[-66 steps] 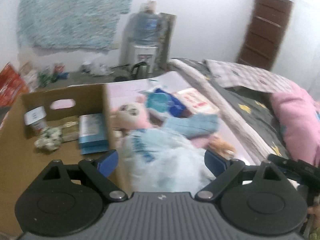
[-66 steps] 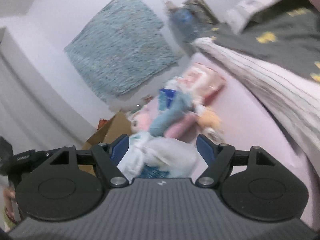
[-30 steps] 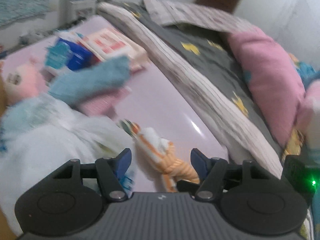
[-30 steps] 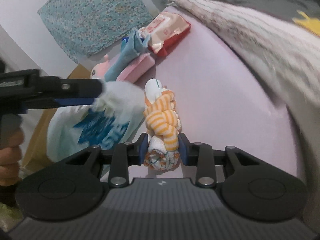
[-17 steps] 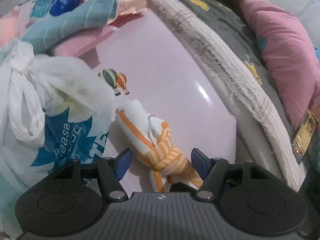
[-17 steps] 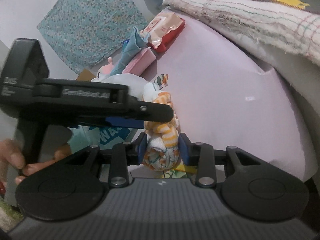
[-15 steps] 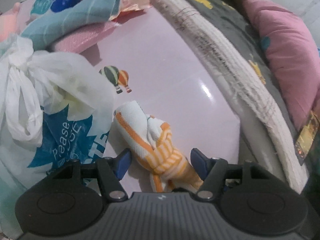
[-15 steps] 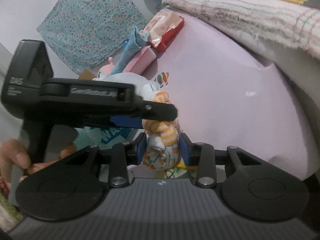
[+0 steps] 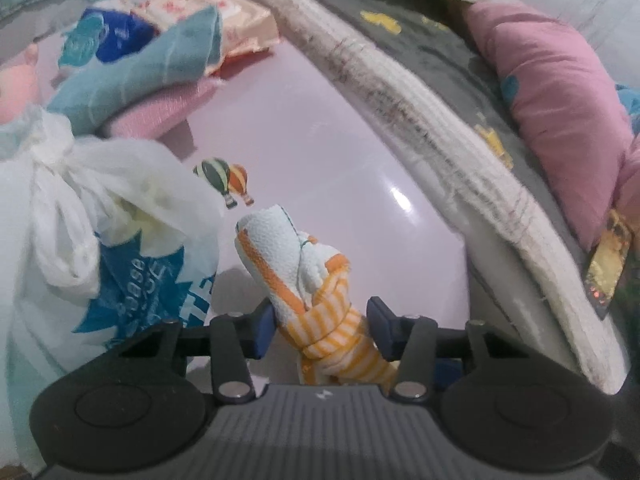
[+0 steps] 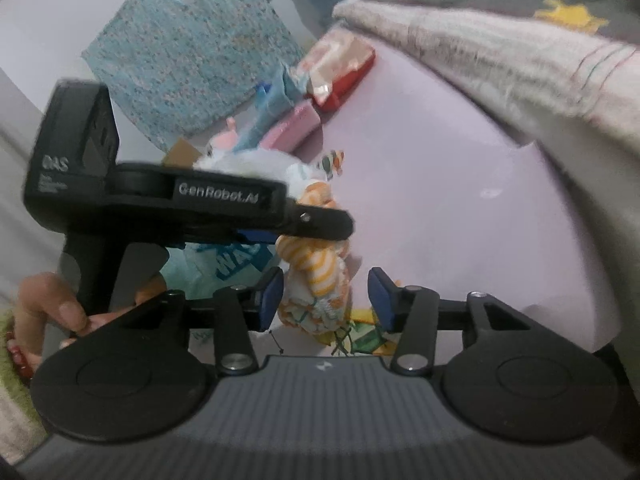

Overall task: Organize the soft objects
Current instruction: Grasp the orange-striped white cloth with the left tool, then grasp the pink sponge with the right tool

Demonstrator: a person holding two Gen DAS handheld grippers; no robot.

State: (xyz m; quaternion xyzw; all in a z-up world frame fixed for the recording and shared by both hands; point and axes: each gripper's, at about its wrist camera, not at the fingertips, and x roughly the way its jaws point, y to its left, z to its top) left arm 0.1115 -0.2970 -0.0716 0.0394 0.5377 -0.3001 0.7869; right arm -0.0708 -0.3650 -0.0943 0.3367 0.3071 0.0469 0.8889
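**Knotted towel between two grippers**

While both grippers crowd the near edge of the pale pink tabletop [image 9: 344, 128], the orange-and-white striped knotted towel [image 9: 316, 292] stands between them. The left gripper [image 9: 320, 326] has the towel's striped knot between its blue pads, and its jaws are closing; the left pad touches the cloth, but I cannot tell whether the right one presses yet. Seen from the right gripper [image 10: 326, 300], the same towel [image 10: 314, 276] sits in the gap, with its jaws opening and both pads clear of the fabric. A hand [image 10: 52, 312] holds the left gripper's black handle at the far left of that view.

Just left of the towel slumps a tied white plastic bag with blue print [image 9: 100, 248]. Farther off lie a folded teal cloth [image 9: 140, 72] on a pink one [image 9: 160, 110], and a packet of wipes [image 9: 224, 28]. To the right runs a striped blanket edge [image 9: 420, 120] and a pink pillow [image 9: 560, 112].
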